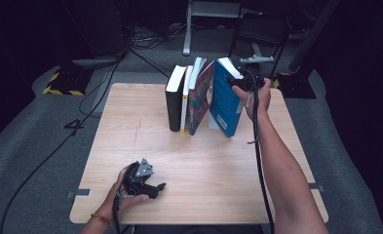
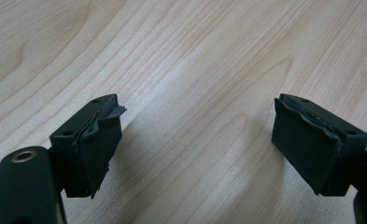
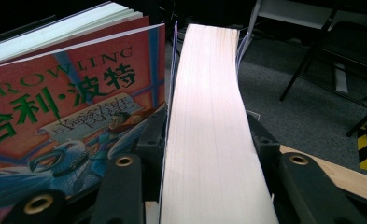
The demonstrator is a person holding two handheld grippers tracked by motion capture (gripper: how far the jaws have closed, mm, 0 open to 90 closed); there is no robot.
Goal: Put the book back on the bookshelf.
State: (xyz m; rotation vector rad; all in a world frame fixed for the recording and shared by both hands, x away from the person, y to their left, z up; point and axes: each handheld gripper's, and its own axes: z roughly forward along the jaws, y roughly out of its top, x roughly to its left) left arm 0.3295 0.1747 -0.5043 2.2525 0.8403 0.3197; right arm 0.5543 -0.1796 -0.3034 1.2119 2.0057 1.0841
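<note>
Several books stand in a row at the table's far edge: a black one (image 1: pixel 173 100), a thin white one (image 1: pixel 185 105), and a red one with green Chinese characters (image 1: pixel 201 100) (image 3: pixel 78 93) that leans. At the right end is a blue book (image 1: pixel 224 100), and my right gripper (image 1: pixel 245 84) is shut on its upper part. In the right gripper view the jaws (image 3: pixel 208 133) press on both covers, with the pale page edge (image 3: pixel 209 84) between them. My left gripper (image 1: pixel 155 189) (image 2: pixel 197 144) rests open on the wooden table (image 2: pixel 195 56) near the front edge, holding nothing.
A black folding chair (image 1: pixel 262 34) (image 3: pixel 330 51) stands on the grey carpet just behind the books. Cables run over the floor at the back left past a yellow-and-black striped base (image 1: pixel 62 84). Bare table top (image 1: pixel 213 165) lies between the books and the left hand.
</note>
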